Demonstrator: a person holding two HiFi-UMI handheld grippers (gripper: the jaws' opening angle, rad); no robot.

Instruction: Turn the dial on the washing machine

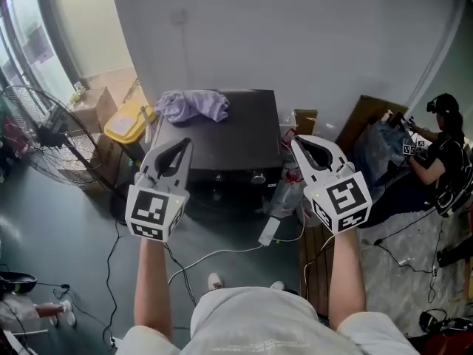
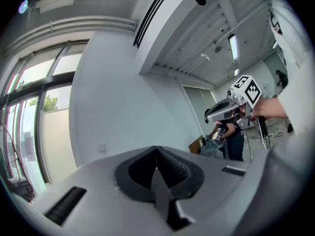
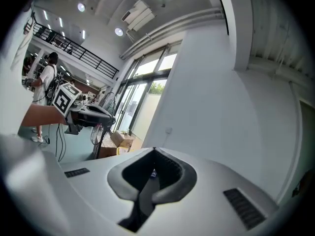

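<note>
the main risk, as i judge it, is reaching the dial (image 1: 258,177) with closed jaws. both the left gripper (image 1: 179,148) and the right gripper (image 1: 304,148) have their jaws pressed together with nothing between them, so whichever goes in must open first or it will only butt against the knob and skid along the dark front panel. a second risk is aim: both gripper views look up at wall and ceiling and show no part of the washing machine (image 1: 222,135), so the approach would have to be steered from the head view alone, and the small dial seems to sit beside other small controls that could be taken by mistake. the white cable (image 1: 214,254) looping across the floor near the person's feet could catch a step forward. the washing machine stands beyond the grippers against the far wall, with a purple cloth (image 1: 194,104) heaped on its top at the left. the dial is low on its near face toward the right, between the two grippers, nearer the right one and well apart from both.
</note>
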